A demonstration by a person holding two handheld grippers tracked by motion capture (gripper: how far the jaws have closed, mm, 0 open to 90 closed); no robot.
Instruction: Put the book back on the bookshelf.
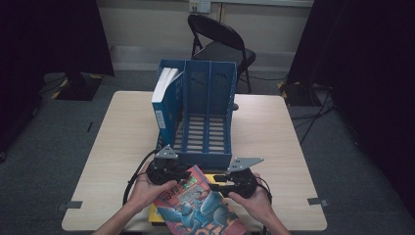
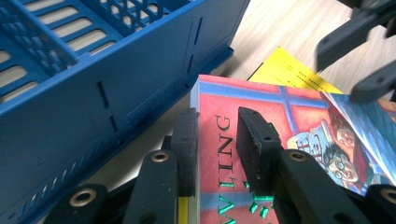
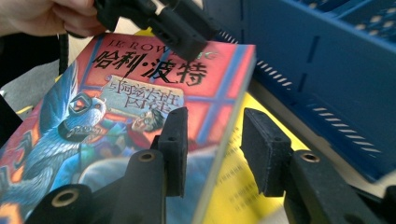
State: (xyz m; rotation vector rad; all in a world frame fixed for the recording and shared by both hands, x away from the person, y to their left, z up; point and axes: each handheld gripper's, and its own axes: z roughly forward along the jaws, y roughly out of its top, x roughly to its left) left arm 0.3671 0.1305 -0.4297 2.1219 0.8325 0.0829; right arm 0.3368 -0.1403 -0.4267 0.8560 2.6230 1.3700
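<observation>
A recording room or lab: black curtains hang either side, cables trail over grey carpet, and a folding chair stands beyond the lone table, far past the jaws.

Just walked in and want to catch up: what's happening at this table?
A person holds a gripper in each hand and works on a red illustrated book lying over a yellow book in front of a blue file rack. The left gripper is clamped on the red book's edge; the right gripper straddles the opposite edge, jaws not visibly pressing. One white and blue book already stands in the rack's left slot.
</observation>
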